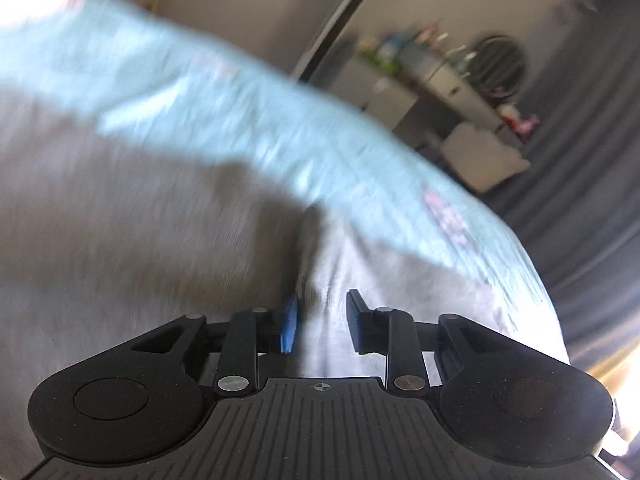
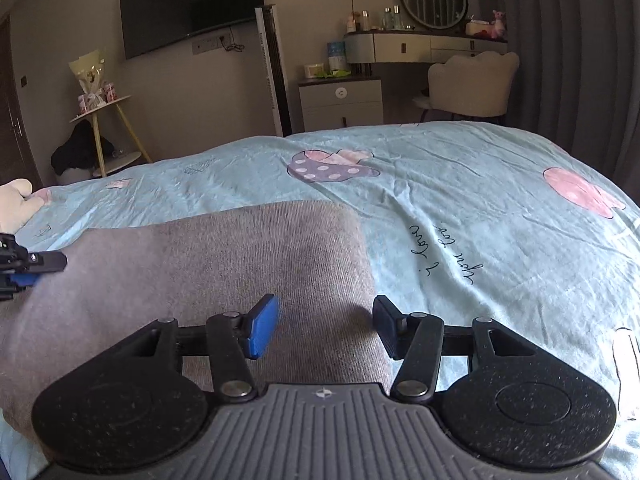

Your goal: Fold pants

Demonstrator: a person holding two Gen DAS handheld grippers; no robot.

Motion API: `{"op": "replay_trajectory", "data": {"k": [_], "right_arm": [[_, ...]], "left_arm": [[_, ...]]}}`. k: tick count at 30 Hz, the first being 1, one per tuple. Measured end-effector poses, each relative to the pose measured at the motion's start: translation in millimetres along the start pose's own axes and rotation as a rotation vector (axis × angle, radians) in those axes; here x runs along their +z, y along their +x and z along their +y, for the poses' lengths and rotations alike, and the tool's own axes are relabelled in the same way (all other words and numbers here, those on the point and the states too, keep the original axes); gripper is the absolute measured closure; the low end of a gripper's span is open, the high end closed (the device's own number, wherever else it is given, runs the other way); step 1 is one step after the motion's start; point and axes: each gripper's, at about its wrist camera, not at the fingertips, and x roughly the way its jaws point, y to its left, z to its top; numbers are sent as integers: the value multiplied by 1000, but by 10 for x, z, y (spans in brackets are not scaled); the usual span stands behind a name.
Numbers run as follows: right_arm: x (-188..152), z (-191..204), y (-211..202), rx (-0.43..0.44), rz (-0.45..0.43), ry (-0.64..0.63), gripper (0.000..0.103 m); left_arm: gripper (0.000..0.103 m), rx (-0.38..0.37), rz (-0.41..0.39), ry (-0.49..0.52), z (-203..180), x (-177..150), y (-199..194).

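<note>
The right gripper (image 2: 326, 326) hangs low over the near right part of the pants (image 2: 208, 276), its jaws wide apart with nothing between them; the blue pad (image 2: 262, 328) sits over grey cloth and the black finger over the right edge, where the cloth meets the sheet (image 2: 460, 200). The left gripper (image 1: 322, 322) is also over the pants, jaws parted more narrowly, with a raised crease of cloth (image 1: 310, 248) running up ahead of the gap; whether the pads touch that crease cannot be told, since the left view is smeared by motion. In the right view the left gripper shows at the far left edge, over the left border of the pants.

The pants lie flat on the blue patterned sheet as a broad grey rectangle, likely already folded at least once, with the far edge fairly straight. The next fold probably calls for a grip on two near corners. To do it well, each gripper should come down right at the edge, pinch all layers and not just the top one, and avoid catching the sheet beneath. Both should then lift together and level, so the fold line stays square and the cloth does not skew or bunch.
</note>
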Motion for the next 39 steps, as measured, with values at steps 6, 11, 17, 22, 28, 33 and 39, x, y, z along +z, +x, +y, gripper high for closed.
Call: {"op": "replay_trajectory", "data": {"k": [6,11,17,22,28,33,39], "right_arm": [[4,16,-101,26,-54,-10,50],[-6,37,50,-1,31,-27,49],[-7,-67,50,-13,46,27,46],[10,-83,-73,-19,6,40,45],[15,15,-292,-17,-65,-10,37],[7,108,-413,-5,-81,-54,34],[-9,197,-484,2,-84,-92,33]], "left_arm": [[48,-53,1,12,-73,-32,-49],[47,51,98,28,-76,-146,132],[47,73,147,9,-126,-202,25],[49,99,176,-3,-135,-296,-58],[57,126,163,19,-188,-387,-107],[61,118,145,17,-167,-435,-103],[74,111,136,33,-182,-473,-96]]}}
